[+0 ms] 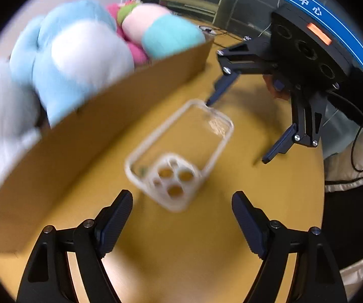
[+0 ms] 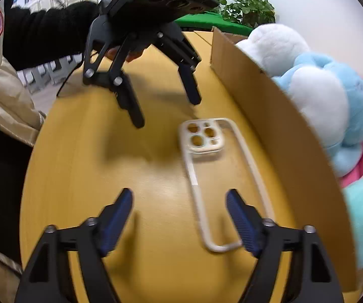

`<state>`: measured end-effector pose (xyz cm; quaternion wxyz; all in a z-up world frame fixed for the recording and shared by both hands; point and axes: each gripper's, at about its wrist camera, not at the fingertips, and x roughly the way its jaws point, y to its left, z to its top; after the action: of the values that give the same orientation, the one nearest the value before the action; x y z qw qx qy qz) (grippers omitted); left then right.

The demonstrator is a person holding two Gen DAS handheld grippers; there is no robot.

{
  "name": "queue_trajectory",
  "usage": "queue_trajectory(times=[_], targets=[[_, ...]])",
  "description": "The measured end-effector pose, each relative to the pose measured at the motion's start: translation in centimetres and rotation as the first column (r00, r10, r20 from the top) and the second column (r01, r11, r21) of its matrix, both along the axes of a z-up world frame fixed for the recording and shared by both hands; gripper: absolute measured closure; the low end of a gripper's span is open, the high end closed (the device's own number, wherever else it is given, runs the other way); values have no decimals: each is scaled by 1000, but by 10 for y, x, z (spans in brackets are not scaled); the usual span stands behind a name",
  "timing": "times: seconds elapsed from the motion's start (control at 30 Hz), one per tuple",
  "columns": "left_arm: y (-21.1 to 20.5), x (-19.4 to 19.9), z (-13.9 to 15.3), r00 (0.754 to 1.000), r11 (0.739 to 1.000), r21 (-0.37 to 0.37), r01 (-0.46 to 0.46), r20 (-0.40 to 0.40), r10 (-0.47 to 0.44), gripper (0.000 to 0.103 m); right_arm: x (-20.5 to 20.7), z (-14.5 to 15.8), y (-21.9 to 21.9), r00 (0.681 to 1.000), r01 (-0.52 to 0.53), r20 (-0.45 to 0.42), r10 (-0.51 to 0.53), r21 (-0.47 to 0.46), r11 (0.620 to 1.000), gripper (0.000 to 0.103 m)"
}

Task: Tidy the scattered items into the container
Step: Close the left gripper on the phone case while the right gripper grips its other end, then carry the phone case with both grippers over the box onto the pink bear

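A clear phone case with a white rim lies flat on the yellow table, next to the cardboard box. Just short of its camera end stands my left gripper, open, with nothing between its fingers. At the case's other end my right gripper is open too, one fingertip close to a corner of the rim. In the right wrist view the case runs from beside the right gripper toward the left gripper. Neither gripper's pads press on it.
The box is full of plush toys, a blue and white one on top, pink and teal ones behind. A person's black sleeve and beige jacket border the table's edge. A potted plant stands behind.
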<state>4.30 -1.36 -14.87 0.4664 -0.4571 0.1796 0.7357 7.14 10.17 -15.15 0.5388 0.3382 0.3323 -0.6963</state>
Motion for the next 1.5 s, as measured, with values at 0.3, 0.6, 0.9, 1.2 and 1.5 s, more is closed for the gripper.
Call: queue_trajectory(times=[0.3,0.6,0.9,1.2,1.5], targets=[[27,-21,-21,987,986,-56,160,16,-159,23,-42,-30,0,996,-26,89,20,66,997,15],[31,-5,-34,965,959,-113,261,28,-260,22,-19,-29,12,994,-57,94,51,56,997,21],[38,28,-43,934,924,-185,335,-61,-351,22,-1,-24,11,990,-107,103,98,78,991,21],[34,38,10,922,929,-204,310,-174,-346,22,3,8,7,992,-123,35,121,79,989,21],[-14,-51,174,847,940,-238,243,-421,-325,23,-60,163,1,964,-146,-217,155,60,988,21]])
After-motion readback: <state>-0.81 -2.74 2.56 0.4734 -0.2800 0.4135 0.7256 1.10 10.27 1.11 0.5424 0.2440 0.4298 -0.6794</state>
